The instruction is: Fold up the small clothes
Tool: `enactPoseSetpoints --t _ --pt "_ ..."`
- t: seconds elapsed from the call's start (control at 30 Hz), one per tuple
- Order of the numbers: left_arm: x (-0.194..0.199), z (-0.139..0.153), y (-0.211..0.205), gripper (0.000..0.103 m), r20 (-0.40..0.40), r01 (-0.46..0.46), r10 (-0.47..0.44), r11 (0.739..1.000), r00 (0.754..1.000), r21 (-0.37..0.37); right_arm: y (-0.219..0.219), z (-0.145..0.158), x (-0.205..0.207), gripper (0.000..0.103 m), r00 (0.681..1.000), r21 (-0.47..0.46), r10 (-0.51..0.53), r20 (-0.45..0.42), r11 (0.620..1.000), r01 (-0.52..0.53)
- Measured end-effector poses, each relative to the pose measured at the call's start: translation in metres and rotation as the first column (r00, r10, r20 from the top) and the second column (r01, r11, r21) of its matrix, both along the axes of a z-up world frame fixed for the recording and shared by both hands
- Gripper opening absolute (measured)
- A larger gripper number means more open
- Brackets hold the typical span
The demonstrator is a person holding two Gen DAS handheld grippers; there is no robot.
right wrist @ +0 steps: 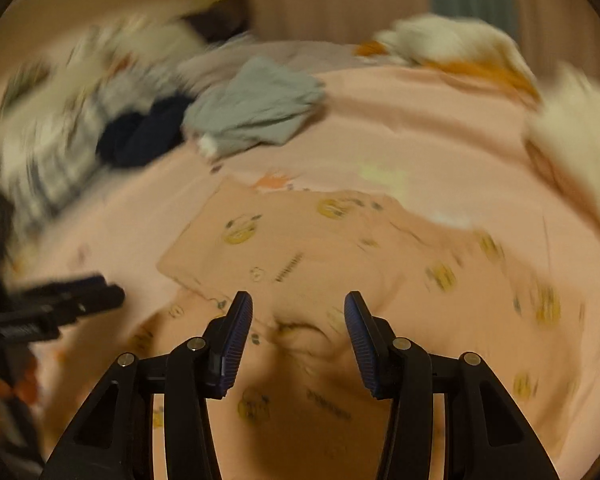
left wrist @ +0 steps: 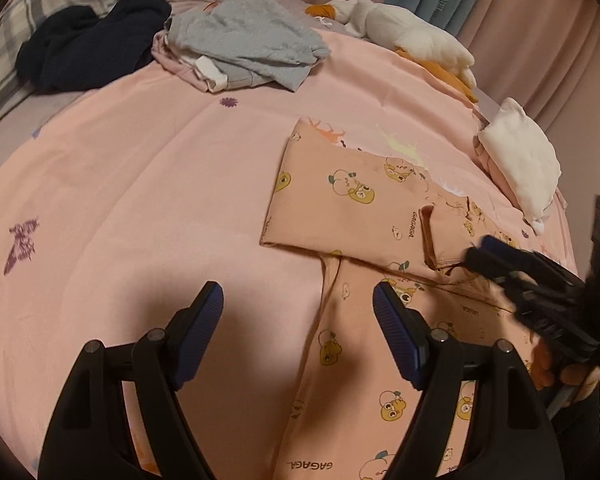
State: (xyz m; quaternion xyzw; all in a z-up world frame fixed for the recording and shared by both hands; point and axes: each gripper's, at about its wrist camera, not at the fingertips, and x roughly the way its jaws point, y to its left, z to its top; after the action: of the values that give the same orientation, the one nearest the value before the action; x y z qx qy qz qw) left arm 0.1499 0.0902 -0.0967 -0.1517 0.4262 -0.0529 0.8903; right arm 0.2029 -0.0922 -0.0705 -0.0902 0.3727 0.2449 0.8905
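Pink bedsheet [left wrist: 140, 184] | one printed garment [left wrist: 352, 208] (part-folded) | one grey [left wrist: 252, 36], one navy [left wrist: 92, 40] | left gripper [left wrist: 298, 304], right gripper [right wrist: 298, 312] both spread, empty

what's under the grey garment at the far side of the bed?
The grey garment lies on a pale pink garment with a white cuff, all on the pink bedspread. Anything else beneath is covered.

The left gripper [left wrist: 298, 306] pointed downward at a slant, jaws wide apart with nothing between the pads. The right gripper [right wrist: 298, 316] pointed downward likewise, jaws parted more narrowly and empty. In the left wrist view, the right gripper appeared blurred at the right edge.
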Motion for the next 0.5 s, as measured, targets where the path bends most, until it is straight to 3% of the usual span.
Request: enactPoseSetpoints --t 0.1,0.13,0.2,0.27,0.33,0.37,0.43,0.5 --pt "-0.001 0.000 -0.001 0.077 -0.002 0.003 -0.003 1.000 1.000 -0.022 0.014 -0.018 0.017 0.046 1.000 -0.111 0.001 -0.019 0.994 -0.004" --pt "-0.001 0.000 -0.002 0.077 0.000 0.005 -0.005 1.000 1.000 -0.024 0.014 -0.023 0.020 0.034 1.000 -0.140 -0.011 -0.023 0.990 0.008" --pt "0.000 0.000 -0.003 0.077 0.003 0.007 -0.007 1.000 1.000 -0.022 0.006 -0.030 0.028 0.019 0.999 -0.146 -0.039 -0.037 0.989 0.033" --pt "0.002 -0.001 -0.004 0.077 -0.005 0.005 -0.005 1.000 1.000 -0.025 -0.012 -0.025 0.029 0.001 0.997 -0.054 -0.069 -0.046 0.996 0.067" --pt "0.004 -0.002 -0.003 0.077 -0.011 0.003 -0.004 0.999 1.000 -0.032 -0.040 -0.017 0.028 0.001 0.989 0.079 -0.127 -0.079 0.988 0.134" --pt "0.006 -0.002 -0.003 0.077 -0.011 0.002 -0.002 0.999 1.000 -0.034 -0.063 -0.013 0.024 0.001 0.982 0.190 -0.158 -0.106 0.966 0.176" --pt "0.007 -0.002 -0.003 0.077 -0.009 0.000 0.000 0.999 1.000 -0.036 -0.096 -0.012 0.016 0.001 0.968 0.317 -0.201 -0.147 0.918 0.239" --pt "0.009 -0.002 -0.003 0.077 -0.012 -0.009 0.009 0.999 1.000 -0.040 -0.125 -0.016 0.005 0.001 0.955 0.397 -0.234 -0.184 0.871 0.290"
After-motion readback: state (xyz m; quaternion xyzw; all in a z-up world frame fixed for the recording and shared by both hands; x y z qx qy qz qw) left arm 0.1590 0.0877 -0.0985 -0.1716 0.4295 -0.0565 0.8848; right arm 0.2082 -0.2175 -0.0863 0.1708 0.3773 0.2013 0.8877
